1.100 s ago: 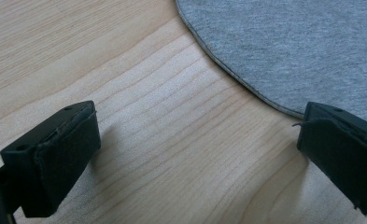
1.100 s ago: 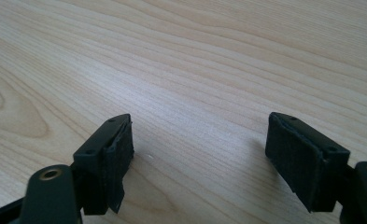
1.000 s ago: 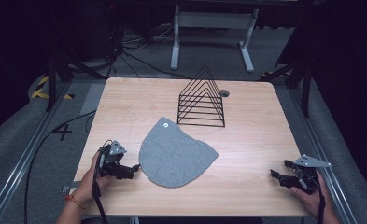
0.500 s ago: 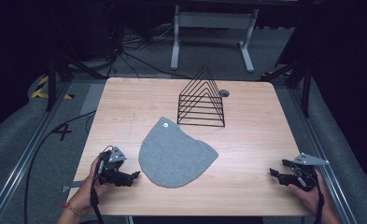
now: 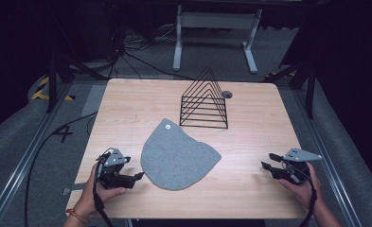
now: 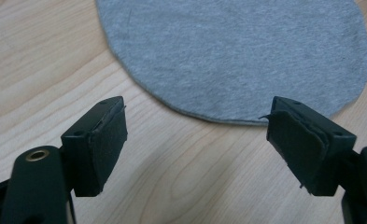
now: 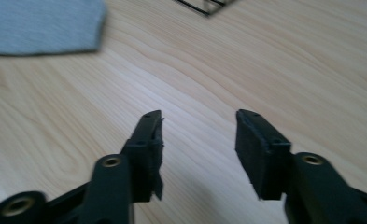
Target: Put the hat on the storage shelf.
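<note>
High view: grey cloth (image 5: 179, 156) lies flat mid-table, just off the wire rack (image 5: 204, 100) at 1 o'clock — the rack has nothing in it. Left gripper (image 5: 137, 176) sits at the cloth's 8 o'clock edge, right gripper (image 5: 267, 161) well apart at 3 o'clock. Since a second ago the left one has edged nearer the cloth. A small round tag (image 5: 168, 126) is on the cloth, too small to read.

Left gripper view: jaws apart, just been closing, bare table (image 6: 41, 60) between, cloth rim at 12 o'clock.

Right gripper view: jaws half-wide, closing too — nothing held.
</note>
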`<state>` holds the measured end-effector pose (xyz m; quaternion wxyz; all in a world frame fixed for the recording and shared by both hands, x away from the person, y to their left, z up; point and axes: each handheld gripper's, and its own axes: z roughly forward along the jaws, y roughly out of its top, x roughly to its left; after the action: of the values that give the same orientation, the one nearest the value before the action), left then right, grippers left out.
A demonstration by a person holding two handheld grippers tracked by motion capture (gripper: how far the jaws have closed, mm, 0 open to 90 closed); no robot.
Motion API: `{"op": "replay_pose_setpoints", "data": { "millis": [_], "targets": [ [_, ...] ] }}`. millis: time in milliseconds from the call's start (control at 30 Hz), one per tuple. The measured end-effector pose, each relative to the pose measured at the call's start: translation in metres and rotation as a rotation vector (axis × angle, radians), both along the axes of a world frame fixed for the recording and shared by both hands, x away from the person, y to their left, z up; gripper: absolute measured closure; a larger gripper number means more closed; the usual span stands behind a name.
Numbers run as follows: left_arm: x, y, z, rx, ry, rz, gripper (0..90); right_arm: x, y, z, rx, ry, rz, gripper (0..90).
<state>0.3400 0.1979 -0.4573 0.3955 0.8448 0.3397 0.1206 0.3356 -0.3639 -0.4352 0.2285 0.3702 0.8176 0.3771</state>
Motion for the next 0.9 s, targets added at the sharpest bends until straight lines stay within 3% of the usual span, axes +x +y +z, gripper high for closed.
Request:
{"op": "replay_pose_setpoints", "data": {
  "millis": [33, 133, 167, 233, 267, 400, 433, 533, 667, 800, 900],
  "targets": [
    [-0.001, -0.010, 0.001, 0.028, 0.004, -0.012, 22.0, 0.006, 0.021, 0.003, -0.013, 0.003, 0.072, 61.6],
    [-0.002, -0.021, 0.001, 0.059, -0.005, -0.011, 22.6, 0.015, 0.046, 0.006, -0.019, 0.008, 0.147, 68.5],
    [-0.003, -0.028, 0.001, 0.070, -0.022, -0.023, 22.8, 0.019, 0.058, 0.006, -0.017, 0.009, 0.179, 72.6],
    [-0.004, -0.038, 0.000, 0.065, -0.015, -0.020, 24.5, 0.028, 0.086, 0.006, -0.009, 0.019, 0.246, 76.4],
    [-0.004, -0.045, -0.002, 0.096, -0.023, -0.042, 24.1, 0.033, 0.108, 0.005, -0.001, 0.023, 0.288, 78.6],
    [-0.001, -0.047, -0.006, 0.105, -0.020, -0.049, 25.3, 0.042, 0.145, -0.004, -0.044, 0.023, 0.352, 79.6],
    [-0.001, -0.048, -0.009, 0.094, -0.006, -0.038, 25.3, 0.042, 0.145, -0.004, -0.044, 0.023, 0.352, 79.6],
    [0.001, -0.048, -0.014, 0.131, -0.010, -0.045, 21.1, 0.050, 0.156, -0.016, -0.069, 0.054, 0.357, 79.5],
    [0.003, -0.045, -0.016, 0.118, 0.009, -0.045, 19.9, 0.052, 0.156, -0.019, -0.086, 0.067, 0.359, 78.6],
    [0.006, -0.042, -0.017, 0.108, 0.014, -0.043, 16.9, 0.054, 0.154, -0.025, -0.086, 0.092, 0.354, 78.6],
    [0.007, -0.042, -0.018, 0.103, 0.019, -0.049, 16.5, 0.054, 0.150, -0.026, -0.051, 0.113, 0.356, 78.6]
  ]
}}
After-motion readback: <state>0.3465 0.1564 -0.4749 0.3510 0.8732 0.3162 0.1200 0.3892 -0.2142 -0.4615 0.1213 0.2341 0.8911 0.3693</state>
